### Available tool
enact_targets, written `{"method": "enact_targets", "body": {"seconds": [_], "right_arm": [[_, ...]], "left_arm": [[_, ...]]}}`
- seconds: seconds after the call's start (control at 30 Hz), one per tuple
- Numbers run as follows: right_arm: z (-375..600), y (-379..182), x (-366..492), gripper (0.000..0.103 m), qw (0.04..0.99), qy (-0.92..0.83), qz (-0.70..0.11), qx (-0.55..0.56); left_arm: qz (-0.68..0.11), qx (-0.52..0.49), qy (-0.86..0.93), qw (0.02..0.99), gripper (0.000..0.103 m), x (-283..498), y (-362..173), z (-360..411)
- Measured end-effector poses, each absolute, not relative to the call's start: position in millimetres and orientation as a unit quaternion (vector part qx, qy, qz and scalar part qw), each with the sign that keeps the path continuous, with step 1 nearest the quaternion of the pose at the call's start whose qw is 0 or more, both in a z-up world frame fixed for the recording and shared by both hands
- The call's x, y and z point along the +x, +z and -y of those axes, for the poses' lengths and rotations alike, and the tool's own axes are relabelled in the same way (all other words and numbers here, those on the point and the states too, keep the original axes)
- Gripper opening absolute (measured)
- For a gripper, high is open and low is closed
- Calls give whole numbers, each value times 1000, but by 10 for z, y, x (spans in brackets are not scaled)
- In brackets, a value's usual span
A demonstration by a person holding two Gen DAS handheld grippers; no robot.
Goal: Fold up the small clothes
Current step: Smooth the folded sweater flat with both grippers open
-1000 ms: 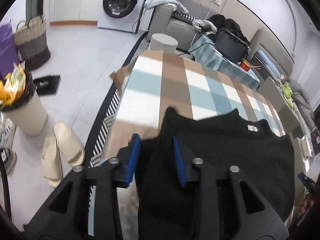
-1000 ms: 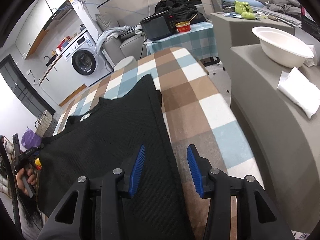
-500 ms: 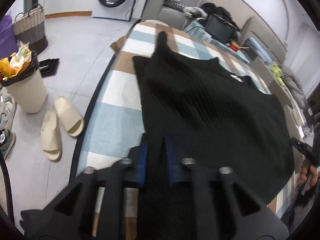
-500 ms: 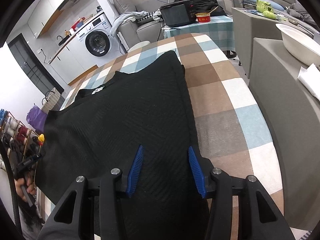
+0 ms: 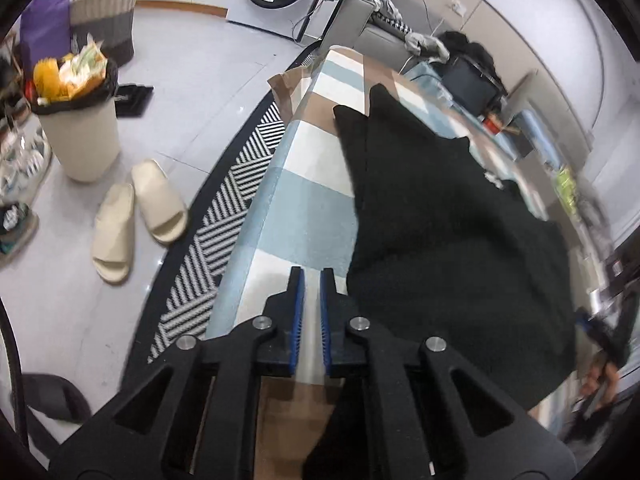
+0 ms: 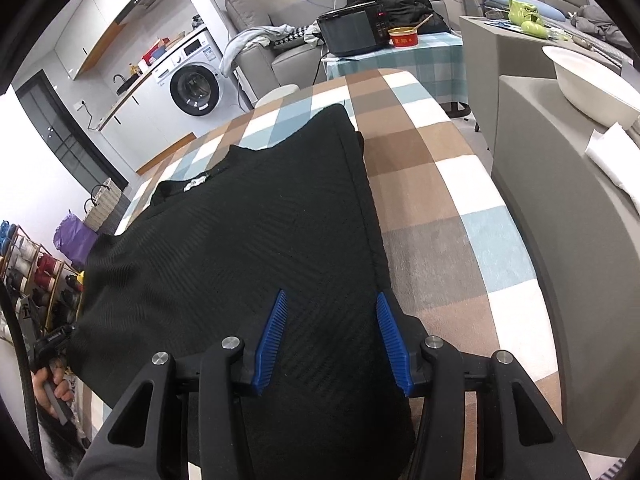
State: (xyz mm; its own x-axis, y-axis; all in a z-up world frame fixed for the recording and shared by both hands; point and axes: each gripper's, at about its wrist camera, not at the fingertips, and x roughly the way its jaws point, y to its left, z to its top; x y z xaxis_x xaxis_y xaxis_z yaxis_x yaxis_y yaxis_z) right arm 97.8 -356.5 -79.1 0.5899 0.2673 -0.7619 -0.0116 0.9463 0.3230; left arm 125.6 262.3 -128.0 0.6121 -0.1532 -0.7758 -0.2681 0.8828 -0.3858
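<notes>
A black knit sweater (image 6: 256,240) lies spread on the checked tablecloth (image 6: 432,184), its collar label toward the far left; it also shows in the left wrist view (image 5: 448,232). My left gripper (image 5: 312,280) has its blue pads nearly together with only a narrow gap. It holds nothing and hovers over the bare cloth (image 5: 308,200) just left of the sweater's edge. My right gripper (image 6: 332,304) is open and hovers over the sweater's near right part, close to its right edge.
Left of the table are a striped rug (image 5: 224,216), beige slippers (image 5: 136,216) and a full waste bin (image 5: 76,120). A grey counter with a white bowl (image 6: 588,80) stands to the right. A small table with a black appliance (image 6: 352,36) stands beyond.
My left gripper closed on the sweater's edge, pulled it back, then let it go and moved left off the garment. My right gripper stayed open and drew back slightly over the sweater.
</notes>
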Motion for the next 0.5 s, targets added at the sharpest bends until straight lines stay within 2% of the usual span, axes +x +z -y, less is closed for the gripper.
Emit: {"method": "enact_targets", "body": {"seconds": [0.03, 0.13, 0.5], "right_arm": [[3566, -795, 969, 48, 879, 82, -448, 143], [3574, -826, 879, 48, 872, 100, -458, 142], [3687, -932, 340, 48, 861, 135, -466, 151]], "left_arm": [[-442, -240, 33, 864, 27, 1222, -1268, -2618], [-434, -236, 28, 869, 48, 1087, -1209, -2559], [-435, -203, -11, 877, 50, 641, -1054, -2163]]}}
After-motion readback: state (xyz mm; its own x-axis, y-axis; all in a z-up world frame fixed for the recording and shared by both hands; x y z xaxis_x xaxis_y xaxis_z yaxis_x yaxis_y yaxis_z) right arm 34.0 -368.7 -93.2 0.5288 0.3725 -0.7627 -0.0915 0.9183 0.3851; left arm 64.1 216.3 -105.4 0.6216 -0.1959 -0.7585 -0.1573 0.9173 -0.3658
